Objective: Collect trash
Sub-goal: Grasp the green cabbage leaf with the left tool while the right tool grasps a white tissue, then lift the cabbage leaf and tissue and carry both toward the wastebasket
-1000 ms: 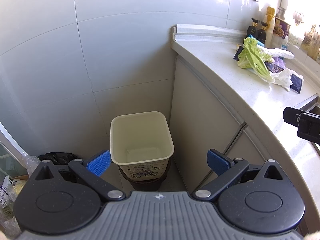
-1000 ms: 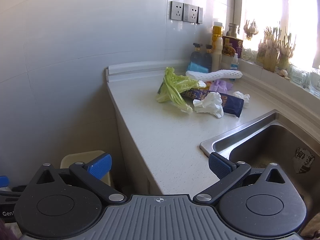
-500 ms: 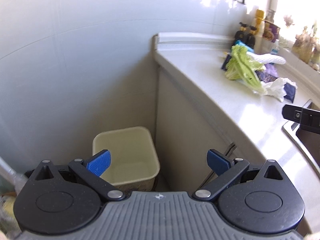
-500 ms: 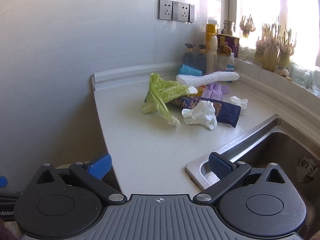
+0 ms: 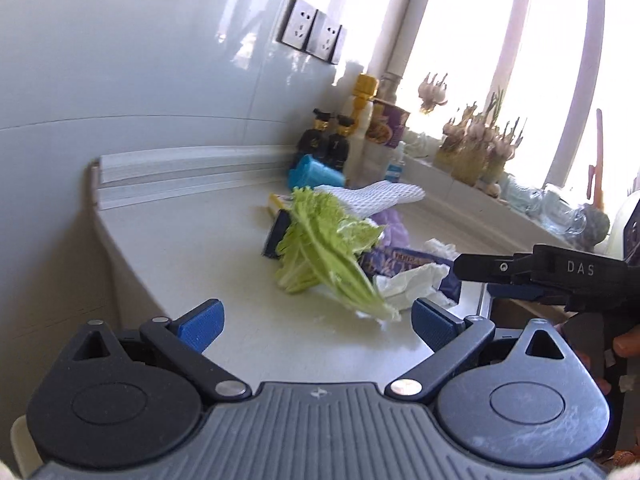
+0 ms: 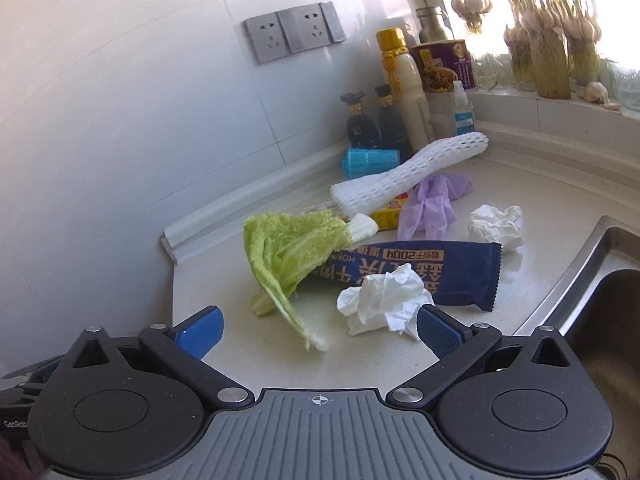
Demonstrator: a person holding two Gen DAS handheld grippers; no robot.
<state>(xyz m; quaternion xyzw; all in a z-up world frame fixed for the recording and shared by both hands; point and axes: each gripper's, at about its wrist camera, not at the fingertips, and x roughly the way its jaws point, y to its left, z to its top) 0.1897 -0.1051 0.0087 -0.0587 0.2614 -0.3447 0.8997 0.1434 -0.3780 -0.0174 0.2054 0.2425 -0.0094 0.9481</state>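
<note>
Item: counter trash, cabbage leaf [image 6: 288,256] as landmark. Crumpled tissue [image 6: 384,300] just right of leaf, touching blue wrapper [image 6: 436,276]. Right gripper [image 6: 318,330] wide, empty; left gripper [image 5: 316,322] likewise. Recommended: pinch tissue's bulk, avoid snagging wrapper.

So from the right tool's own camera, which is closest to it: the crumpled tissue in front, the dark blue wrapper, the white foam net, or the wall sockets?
1. Crumpled tissue, just ahead of the right tool, toward its right finger.
2. Dark blue wrapper, right behind the tissue.
3. White foam net, farther back, mid-counter.
4. Wall sockets, on the far wall.
</note>
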